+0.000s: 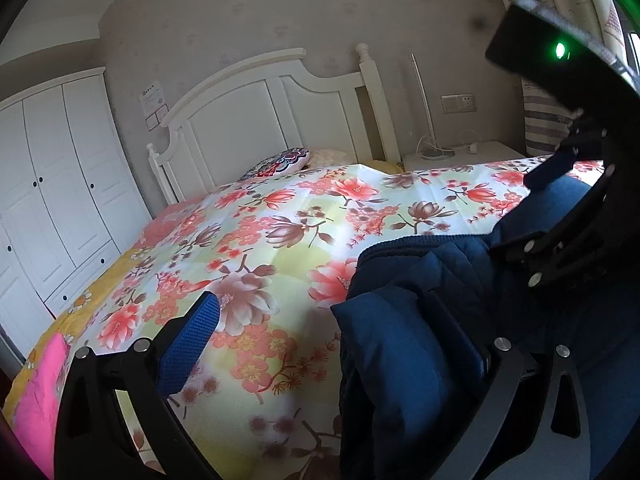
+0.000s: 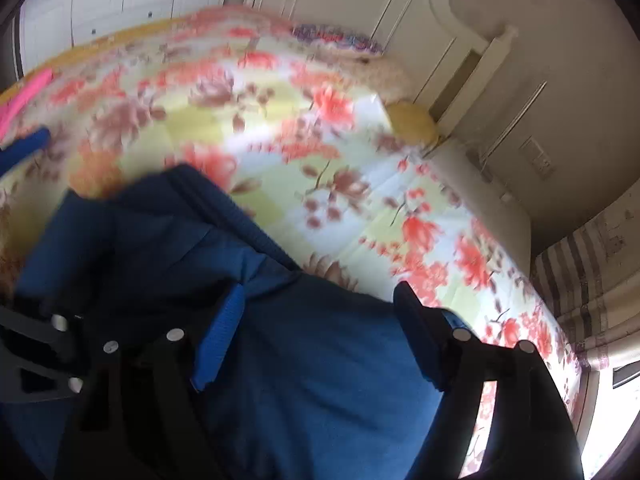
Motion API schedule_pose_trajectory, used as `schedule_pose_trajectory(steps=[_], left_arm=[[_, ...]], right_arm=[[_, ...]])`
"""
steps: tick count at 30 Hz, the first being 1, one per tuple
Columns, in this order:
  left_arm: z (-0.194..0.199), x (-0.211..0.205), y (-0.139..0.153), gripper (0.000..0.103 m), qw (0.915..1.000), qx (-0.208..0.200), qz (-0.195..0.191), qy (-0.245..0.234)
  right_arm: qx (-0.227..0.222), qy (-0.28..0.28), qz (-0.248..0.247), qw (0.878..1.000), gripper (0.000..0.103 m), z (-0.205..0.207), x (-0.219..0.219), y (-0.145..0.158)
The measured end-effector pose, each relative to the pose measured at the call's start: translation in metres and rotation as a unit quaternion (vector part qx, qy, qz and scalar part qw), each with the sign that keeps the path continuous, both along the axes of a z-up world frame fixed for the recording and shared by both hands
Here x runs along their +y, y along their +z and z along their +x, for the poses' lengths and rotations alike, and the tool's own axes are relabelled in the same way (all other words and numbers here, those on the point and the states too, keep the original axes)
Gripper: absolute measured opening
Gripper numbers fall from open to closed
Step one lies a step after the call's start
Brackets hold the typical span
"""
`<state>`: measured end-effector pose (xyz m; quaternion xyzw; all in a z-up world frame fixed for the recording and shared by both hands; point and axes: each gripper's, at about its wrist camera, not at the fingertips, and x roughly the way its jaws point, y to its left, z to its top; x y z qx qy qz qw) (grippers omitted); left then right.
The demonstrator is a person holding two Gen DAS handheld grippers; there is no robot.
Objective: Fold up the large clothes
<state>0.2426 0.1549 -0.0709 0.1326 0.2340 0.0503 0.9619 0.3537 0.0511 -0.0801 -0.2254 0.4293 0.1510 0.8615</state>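
Note:
A navy blue padded jacket lies bunched on the flowered bedspread. My left gripper stands open with its jaws wide apart. Its left pad is over bare bedspread, and a fold of the jacket drapes over its right finger. In the blurred right wrist view, my right gripper is open above the jacket; the cloth lies under and between the pads, which do not press on it. One blue pad of the right gripper shows at the left wrist view's right edge.
A white headboard and patterned pillow are at the bed's far end. White wardrobe doors stand left, a bedside table and striped curtain right. Pink cloth lies at the near left corner.

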Motion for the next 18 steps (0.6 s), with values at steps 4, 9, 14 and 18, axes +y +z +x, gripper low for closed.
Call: schedule_pose_trajectory(steps=[4,9,14,18], left_arm=[[0.003,0.003,0.0,0.099,0.9999,0.013,-0.008,-0.006],[-0.002,0.012,0.009,0.099,0.9991,0.037,-0.002,-0.021],[-0.056,0.029,0.047,0.099,0.998,0.027,-0.04,-0.04],[-0.116,0.015,0.062,0.099,0.9914,0.029,-0.059,-0.113]], right_arm=[[-0.015,-0.01,0.016,1.0,0.08,-0.008,-0.009,0.008],[-0.063,-0.014,0.106,0.992,0.083,-0.07,-0.038,0.053],[-0.094,0.009,0.134,0.986,0.088,-0.158,-0.059,0.066],[-0.091,0.029,0.137,0.986,0.088,-0.217,-0.058,0.046]])
